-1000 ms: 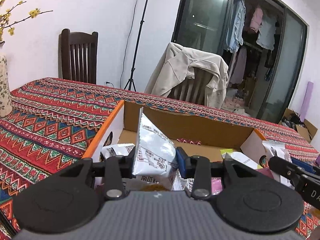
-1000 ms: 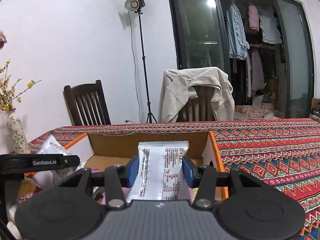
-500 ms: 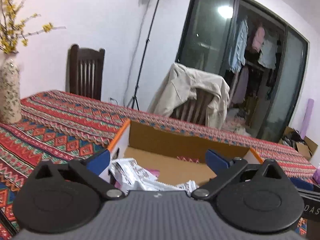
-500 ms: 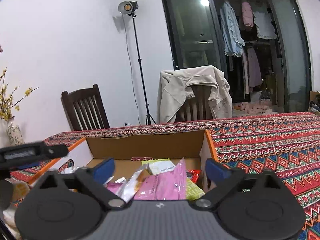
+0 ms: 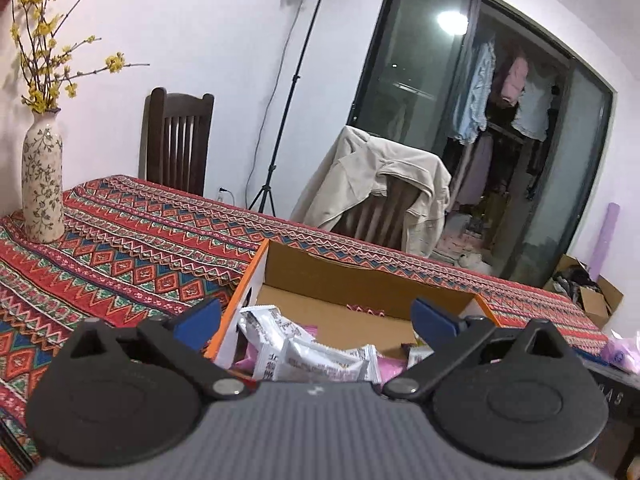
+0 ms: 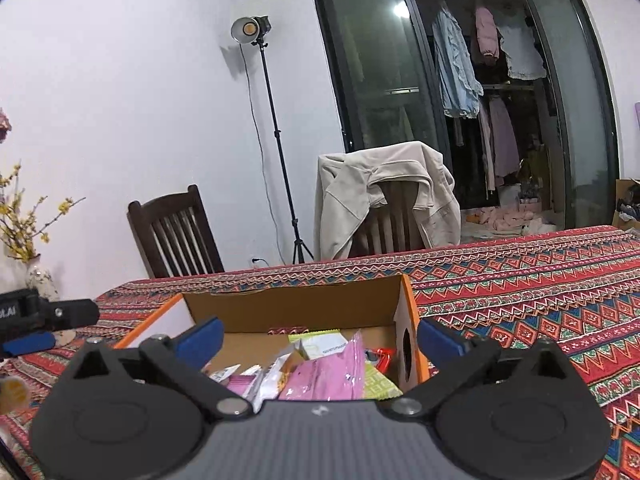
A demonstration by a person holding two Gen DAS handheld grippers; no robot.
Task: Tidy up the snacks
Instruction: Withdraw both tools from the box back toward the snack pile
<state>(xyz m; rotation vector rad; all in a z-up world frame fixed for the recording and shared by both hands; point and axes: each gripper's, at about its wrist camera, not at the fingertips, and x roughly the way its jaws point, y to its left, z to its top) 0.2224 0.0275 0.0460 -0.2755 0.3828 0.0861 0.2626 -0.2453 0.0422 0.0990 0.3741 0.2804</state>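
Note:
An open cardboard box (image 5: 360,280) with orange edges sits on the patterned tablecloth and holds several snack packets. White packets (image 5: 312,356) lie at its near left, pink ones beside them. My left gripper (image 5: 316,320) hangs open above the box's near left part, nothing between its blue pads. In the right wrist view the same box (image 6: 288,304) shows pink packets (image 6: 328,376), a green-and-white packet (image 6: 324,344) and a red one. My right gripper (image 6: 320,336) stands open over the box's near right part, empty. The left gripper's body (image 6: 44,316) shows at the left edge.
A patterned vase (image 5: 42,188) with yellow flowers stands on the table at the left. Two chairs, one draped with a beige jacket (image 5: 380,188), stand behind the table with a light stand (image 5: 280,120). A pink packet (image 5: 620,352) lies right of the box.
Both grippers held upright white packets a second ago. Both have opened wide, the packets now lie in the box, and both grippers have lifted and pulled back a little.

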